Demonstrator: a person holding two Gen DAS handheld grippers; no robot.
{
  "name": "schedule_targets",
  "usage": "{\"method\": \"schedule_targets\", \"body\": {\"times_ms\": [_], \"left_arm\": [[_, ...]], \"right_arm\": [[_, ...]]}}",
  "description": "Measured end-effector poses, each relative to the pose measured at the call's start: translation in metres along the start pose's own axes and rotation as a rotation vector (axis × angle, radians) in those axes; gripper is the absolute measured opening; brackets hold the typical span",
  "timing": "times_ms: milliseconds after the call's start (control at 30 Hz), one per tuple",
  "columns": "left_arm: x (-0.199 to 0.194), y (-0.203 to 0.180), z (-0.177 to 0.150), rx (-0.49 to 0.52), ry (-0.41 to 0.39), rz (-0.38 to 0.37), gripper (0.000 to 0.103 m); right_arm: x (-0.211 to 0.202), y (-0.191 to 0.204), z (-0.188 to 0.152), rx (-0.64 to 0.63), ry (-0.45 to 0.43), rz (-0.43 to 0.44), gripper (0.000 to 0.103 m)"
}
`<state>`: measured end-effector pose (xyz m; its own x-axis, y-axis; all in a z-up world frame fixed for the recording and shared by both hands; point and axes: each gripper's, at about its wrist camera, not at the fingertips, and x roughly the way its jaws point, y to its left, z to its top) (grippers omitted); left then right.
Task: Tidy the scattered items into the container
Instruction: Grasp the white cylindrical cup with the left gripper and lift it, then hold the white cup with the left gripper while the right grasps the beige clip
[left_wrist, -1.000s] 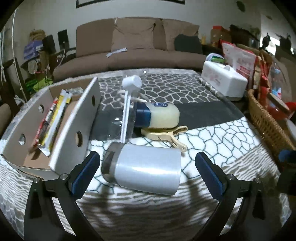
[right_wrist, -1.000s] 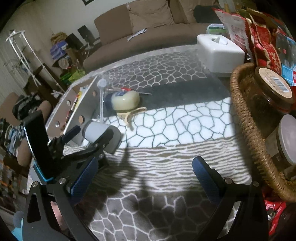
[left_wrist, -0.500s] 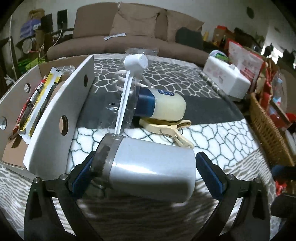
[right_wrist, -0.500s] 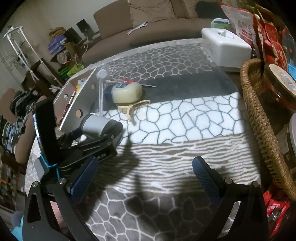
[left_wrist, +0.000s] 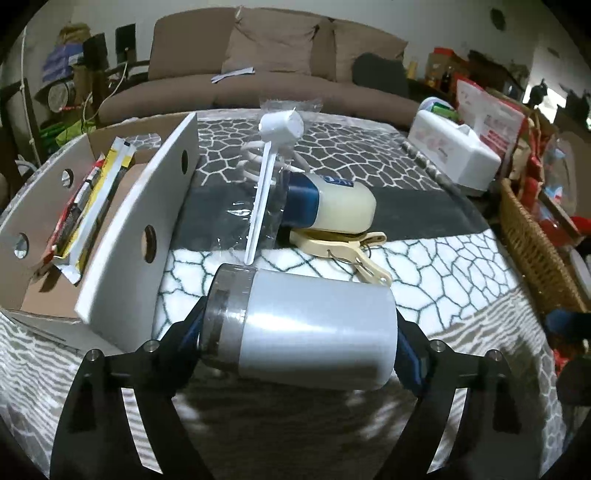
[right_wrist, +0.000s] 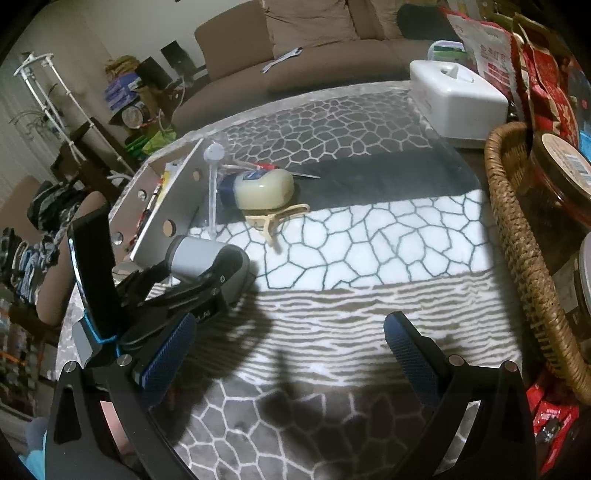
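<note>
The left gripper (left_wrist: 299, 343), its jaws just drawn in, clamps a white tumbler (left_wrist: 314, 328) lying on its side on the patterned blanket (right_wrist: 369, 258), just beside the cardboard box (left_wrist: 122, 236). The tumbler's long axis runs across the jaws, its clear-lidded mouth pointing toward the box. The right gripper (right_wrist: 288, 347) hangs with jaws apart and empty, well away from the box

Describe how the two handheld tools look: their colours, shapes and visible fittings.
Each tool, left and right, has two black angular fingers with triangular cut-outs, silver round bolts and blue ridged pads. In the right wrist view, the left one carries an upright black slab edged in light blue.
</note>
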<state>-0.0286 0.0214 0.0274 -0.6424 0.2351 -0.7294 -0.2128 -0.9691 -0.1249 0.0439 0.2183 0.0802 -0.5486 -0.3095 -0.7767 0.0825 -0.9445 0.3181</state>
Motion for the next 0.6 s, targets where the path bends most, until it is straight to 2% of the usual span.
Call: {"method": "schedule_targets", "body": {"times_ms": [300, 467, 600], "left_arm": [[-0.060, 0.007, 0.015, 0.015, -0.038, -0.043, 0.085], [-0.107, 0.027, 0.035, 0.042, -0.063, -0.019, 0.085], [-0.137, 0.047, 0.045, 0.056, -0.085, 0.027, 0.085]], "right_arm": [[-0.013, 0.003, 0.006, 0.029, -0.038, 0.058, 0.103], [-0.019, 0.015, 0.009, 0.020, -0.064, 0.085, 0.103], [-0.014, 0.027, 0.011, -0.012, -0.065, 0.061, 0.103]]}}
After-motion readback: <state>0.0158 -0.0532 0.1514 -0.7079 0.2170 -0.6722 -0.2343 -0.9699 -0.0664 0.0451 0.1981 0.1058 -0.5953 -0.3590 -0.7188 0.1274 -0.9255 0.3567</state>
